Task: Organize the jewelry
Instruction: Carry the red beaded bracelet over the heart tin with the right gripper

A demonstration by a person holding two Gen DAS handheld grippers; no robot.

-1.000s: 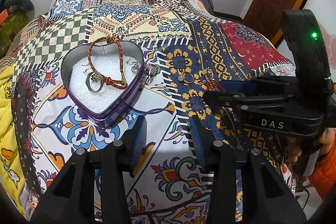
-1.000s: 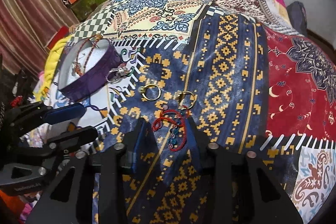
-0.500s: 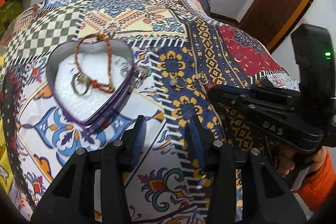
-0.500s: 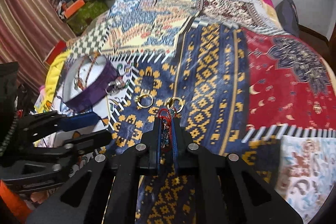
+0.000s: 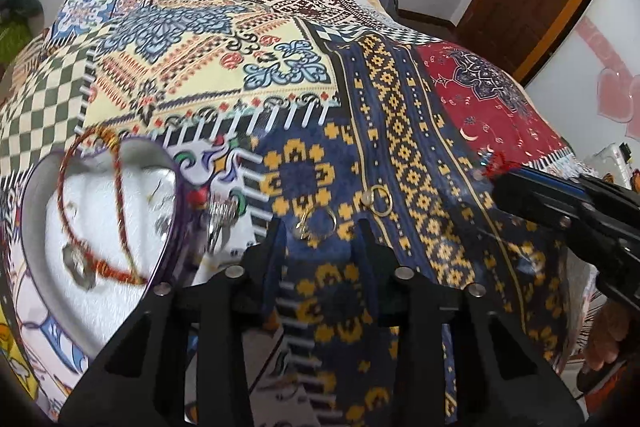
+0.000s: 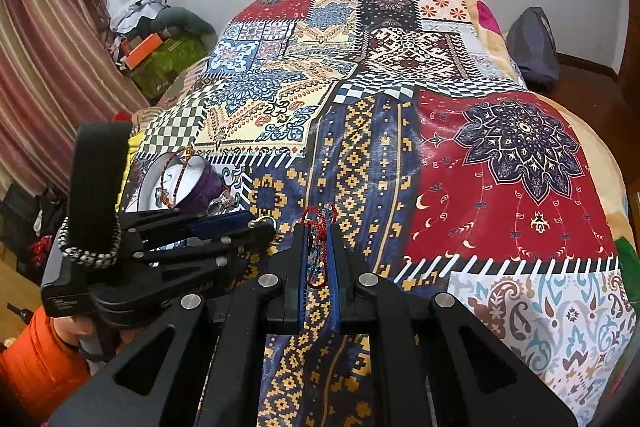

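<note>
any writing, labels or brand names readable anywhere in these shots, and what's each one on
None can be read.
Left gripper: faint pale lettering on the base of its body, too small and blurred to read.
Right gripper: no lettering shows on the part in view.
Patchwork bedspread and heart-shaped tin: patterns only, no words.

Home bedroom: quilted bed (image 6: 500, 163), curtain (image 6: 44, 67)

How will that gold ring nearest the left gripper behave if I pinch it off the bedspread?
The gold ring lies flat on soft cloth, so the left gripper, its jaws closing around it, may catch fabric too. It looks thin and light, probably rigid. Smooth metal could slip or flip between the pads, so pinch it squarely.
</note>
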